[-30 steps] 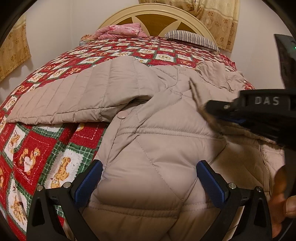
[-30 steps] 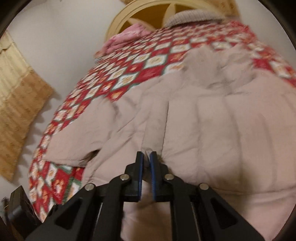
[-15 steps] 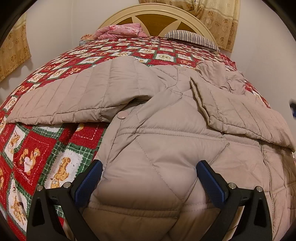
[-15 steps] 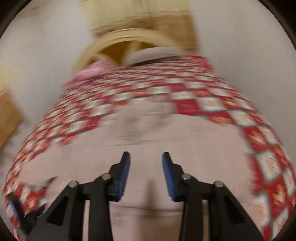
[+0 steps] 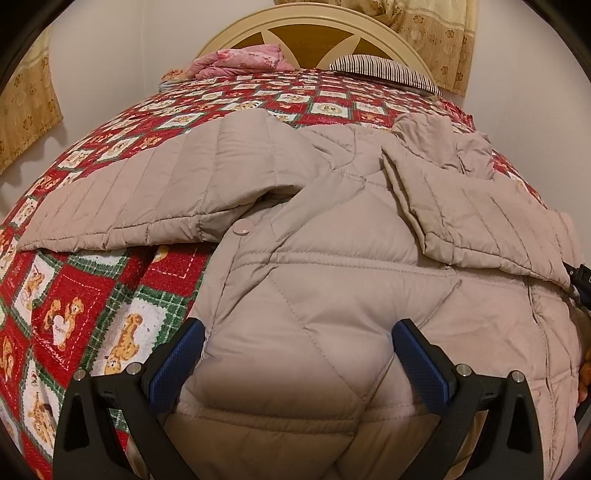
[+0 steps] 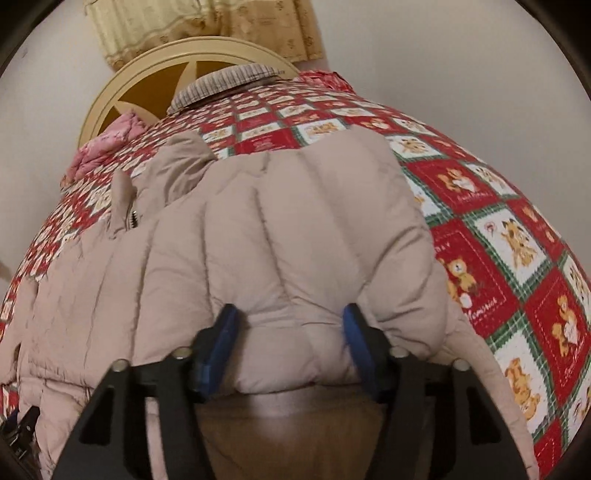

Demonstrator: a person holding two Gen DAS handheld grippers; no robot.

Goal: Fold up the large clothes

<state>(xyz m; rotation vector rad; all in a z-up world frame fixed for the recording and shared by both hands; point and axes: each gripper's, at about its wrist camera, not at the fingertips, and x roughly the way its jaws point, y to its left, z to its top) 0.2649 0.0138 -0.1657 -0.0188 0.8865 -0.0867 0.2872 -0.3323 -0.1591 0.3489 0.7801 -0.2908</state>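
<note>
A beige coat (image 5: 325, 280) lies spread across a red quilt (image 5: 74, 295), one sleeve (image 5: 147, 199) out left, as the left gripper (image 5: 297, 354) and right gripper (image 6: 290, 345), both spread wide, straddle its near hem.

bed (image 5: 258, 99) with red-green teddy-bear quilt | cream arched headboard (image 5: 314, 33), tan panels | striped pillow (image 5: 388, 72) at head, right corner | pink bedding (image 5: 240, 61) at head, left | plain pale walls (image 5: 110, 55) | yellow patterned curtains (image 5: 432, 33), both sides
</note>
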